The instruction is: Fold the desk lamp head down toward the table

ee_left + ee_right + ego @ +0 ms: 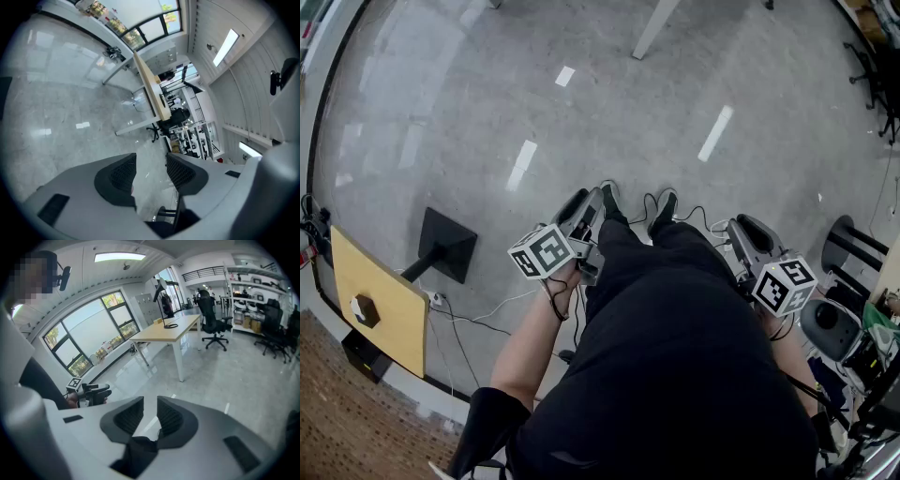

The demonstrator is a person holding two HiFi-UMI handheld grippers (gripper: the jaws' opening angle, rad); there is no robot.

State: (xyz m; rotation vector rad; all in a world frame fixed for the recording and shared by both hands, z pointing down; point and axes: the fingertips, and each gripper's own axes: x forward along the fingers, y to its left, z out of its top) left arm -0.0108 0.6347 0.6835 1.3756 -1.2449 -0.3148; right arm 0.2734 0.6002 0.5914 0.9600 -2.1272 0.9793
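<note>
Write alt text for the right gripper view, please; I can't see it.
The right tool hangs open and empty over a grey floor. Beyond it stands a wooden table bearing a dark desk lamp, with office chairs behind.

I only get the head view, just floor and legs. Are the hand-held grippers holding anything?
Observer: No. The left gripper view shows the left hand-held gripper with jaws apart, only floor between.
Operator: And the other one?
Observer: The right hand-held gripper is open too, nothing gripped.
Operator: Where's the lamp?
Observer: The right gripper view shows what looks like a black desk lamp standing on a wooden desk across the room.
</note>
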